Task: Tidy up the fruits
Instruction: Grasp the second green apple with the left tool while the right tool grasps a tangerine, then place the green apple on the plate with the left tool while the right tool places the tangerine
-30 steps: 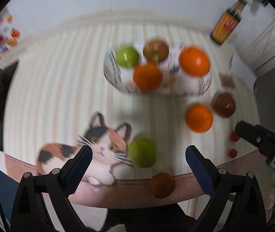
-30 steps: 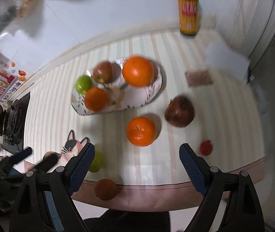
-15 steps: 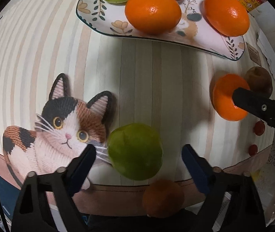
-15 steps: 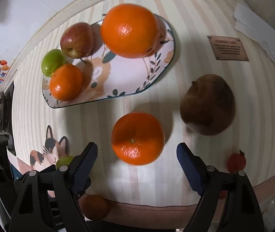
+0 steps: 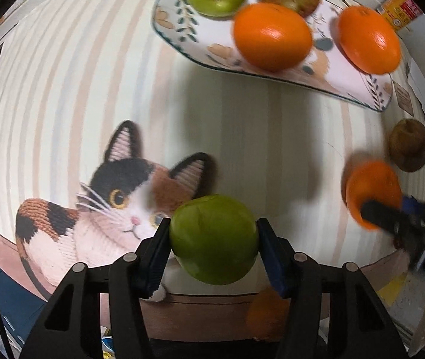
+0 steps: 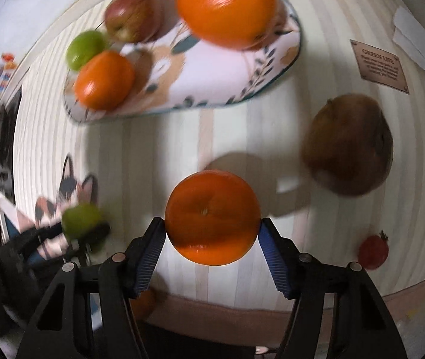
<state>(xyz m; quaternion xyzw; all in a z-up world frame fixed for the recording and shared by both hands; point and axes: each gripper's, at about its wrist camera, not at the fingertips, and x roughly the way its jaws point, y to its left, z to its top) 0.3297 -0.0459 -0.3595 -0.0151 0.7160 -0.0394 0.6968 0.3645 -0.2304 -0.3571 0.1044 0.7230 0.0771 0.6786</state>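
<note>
Striped tablecloth point(image 5: 63, 83) with a woven calico cat point(image 5: 104, 209) and a brown border. Lying on it: leaf-patterned oval plate point(image 6: 212, 89); green apple point(image 5: 214, 239) over the cat's face; loose orange point(image 6: 212, 220) mid-cloth; brown round fruit point(image 6: 348, 146) just beside it; small red fruit point(image 6: 372, 252) near the border; brown label patch point(image 6: 380, 67).
</note>
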